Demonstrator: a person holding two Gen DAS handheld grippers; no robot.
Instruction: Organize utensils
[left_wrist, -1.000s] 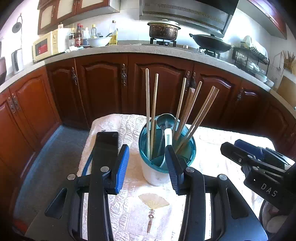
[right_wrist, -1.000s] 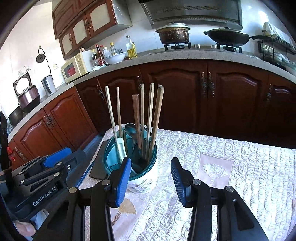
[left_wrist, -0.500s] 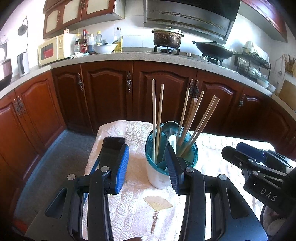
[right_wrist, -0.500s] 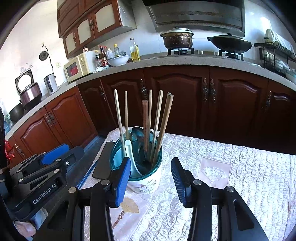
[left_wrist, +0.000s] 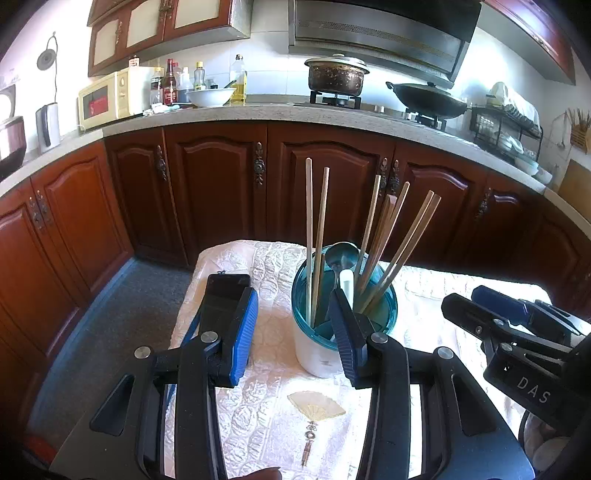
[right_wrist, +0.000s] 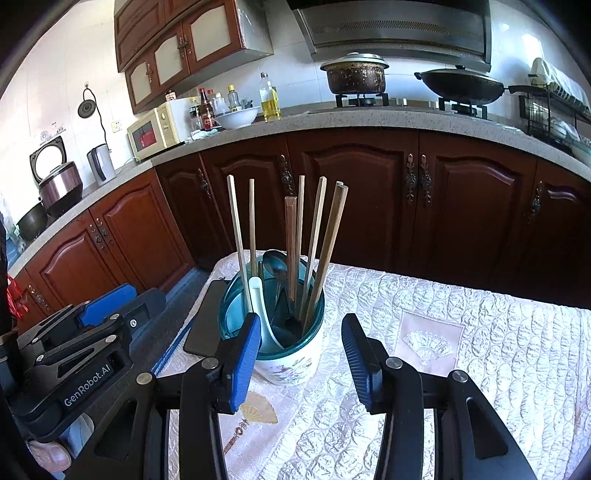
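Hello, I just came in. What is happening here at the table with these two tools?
A person holds a two-finger gripper in each hand over a cloth-covered table. Both the left gripper and the right gripper are open and hold nothing. They hover just in front of a utensil holder with a teal rim. Chopsticks, a metal spoon and a white spoon stand upright inside it. A black phone lies beside the holder.

Both my cams have tilted up a bit vs 1 s ago: the utensil holder (left_wrist: 332, 332) w/ its chopsticks (left_wrist: 317, 240) sits lower in each view, more upper cabinets (right_wrist: 192, 40) showing. Nothing on the tabletop (left_wrist: 280, 413) shifted.
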